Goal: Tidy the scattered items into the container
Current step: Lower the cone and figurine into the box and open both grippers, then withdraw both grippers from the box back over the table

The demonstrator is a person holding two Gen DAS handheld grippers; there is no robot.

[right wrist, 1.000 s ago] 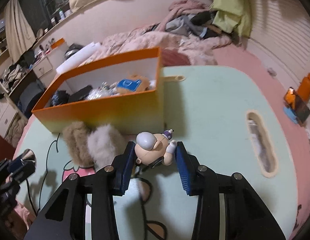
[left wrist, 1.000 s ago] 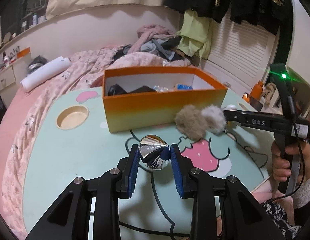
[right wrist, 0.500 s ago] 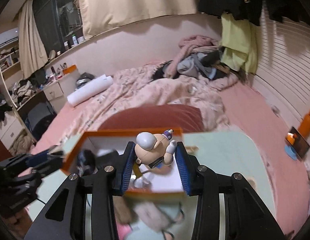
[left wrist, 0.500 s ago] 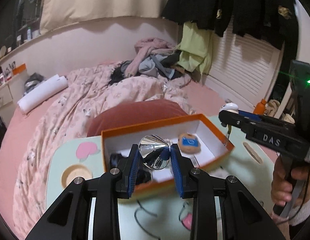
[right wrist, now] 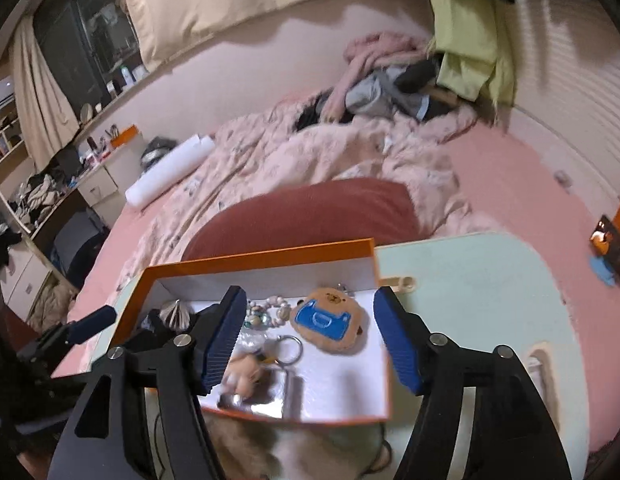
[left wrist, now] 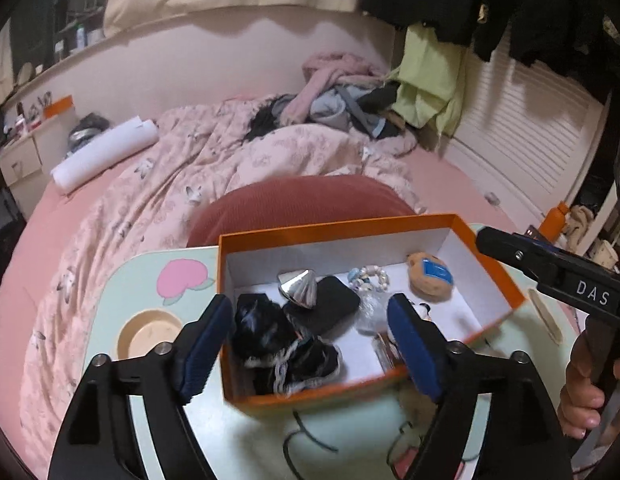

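Both grippers hung over the orange box (left wrist: 365,228) on the pale green tabletop (left wrist: 158,264), pointing down into it. Left gripper (left wrist: 310,340): fingers opening, blue pads wide apart, nothing between them; the silver cone (left wrist: 298,286) lay loose inside the box, beyond the fingertips, toward the far wall, tip up and to the right as that camera showed it. Right gripper (right wrist: 308,334): fingers also opening, a wide gap, nothing gripped; a small blurred figurine (right wrist: 242,372) sat low in the box by the inner face of the left finger, apparently dropping or just landed, though the blur left that unclear. Also in the box: a brown bear pouch with a blue patch (right wrist: 329,322), a bead bracelet (left wrist: 369,276), a flat black case (left wrist: 329,304), a black furry item (left wrist: 266,332) and a key ring (right wrist: 288,346). So both carried pieces were in the container, below and a little ahead of the open fingers. What looked left outside was a pale fluffy item (right wrist: 250,452), on the tabletop just against the near wall of the box, directly under and behind the right gripper. Judged the right hand the nearer; reaching it would call for pulling back toward the person and dropping low. The item's long axis could not be told; only a blurred edge showed.
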